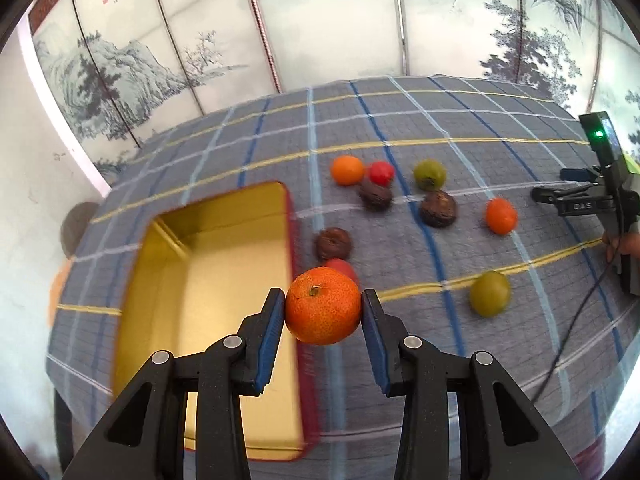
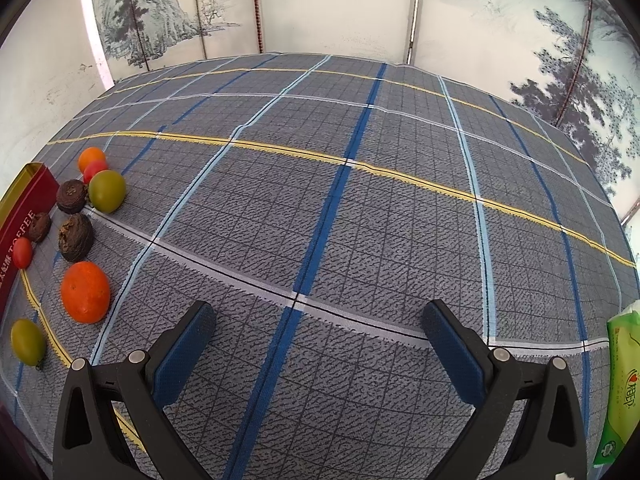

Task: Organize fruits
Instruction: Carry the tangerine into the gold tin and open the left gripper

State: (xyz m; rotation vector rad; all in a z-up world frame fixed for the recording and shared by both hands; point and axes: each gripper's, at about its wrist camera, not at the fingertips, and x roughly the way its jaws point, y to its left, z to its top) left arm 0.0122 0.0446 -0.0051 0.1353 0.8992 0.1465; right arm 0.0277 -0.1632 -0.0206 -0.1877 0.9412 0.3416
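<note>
The left tongs (image 1: 323, 307) clamp an orange (image 1: 323, 306) above the tabletop (image 1: 440, 128), beside the open gold tin (image 1: 224, 280), probably its destination. The right tongs (image 2: 318, 330) hang apart and empty, clear of the scattered fruit.

Orange mandarin (image 1: 323, 306); gold-lined red tin (image 1: 224, 280); grey tablecloth (image 2: 360, 220), blue, white, yellow plaid; green packet (image 2: 622, 384).

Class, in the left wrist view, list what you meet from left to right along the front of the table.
Open gold-lined tin box → orange tangerine held in the left gripper → green round fruit.
</note>
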